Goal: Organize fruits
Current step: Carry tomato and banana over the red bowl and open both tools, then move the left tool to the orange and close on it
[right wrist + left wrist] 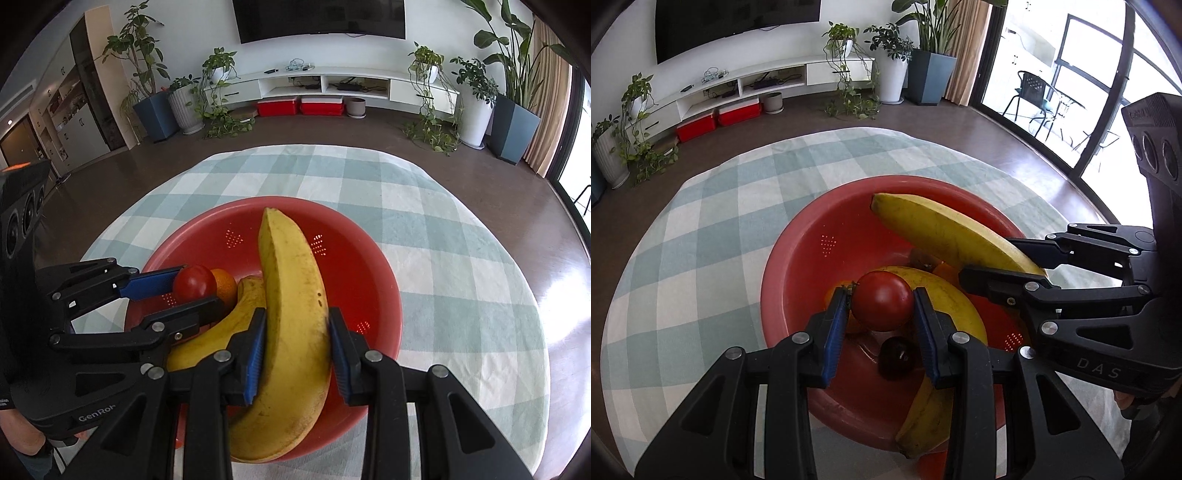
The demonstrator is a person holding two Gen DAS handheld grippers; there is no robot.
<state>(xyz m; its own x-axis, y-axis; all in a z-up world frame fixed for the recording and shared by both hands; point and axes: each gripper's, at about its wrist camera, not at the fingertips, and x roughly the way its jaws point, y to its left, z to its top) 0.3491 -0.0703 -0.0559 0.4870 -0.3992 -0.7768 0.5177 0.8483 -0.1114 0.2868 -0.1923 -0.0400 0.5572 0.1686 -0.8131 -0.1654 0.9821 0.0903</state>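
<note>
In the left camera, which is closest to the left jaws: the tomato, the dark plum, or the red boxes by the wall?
1. Tomato, gripped between the left gripper jaws.
2. Dark plum, just below in the bowl.
3. Red boxes, far across the floor.

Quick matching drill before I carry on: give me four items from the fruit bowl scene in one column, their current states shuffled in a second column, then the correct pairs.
Column one:
1. tomato
2. upper banana
3. lower banana
4. dark round fruit

Column two:
A. lying loose on the floor of the red bowl
B. held between the fingers of the right gripper
C. held between the fingers of the left gripper
D. resting curved in the bowl, ungripped

Pairs: 1-C, 2-B, 3-D, 4-A
</note>
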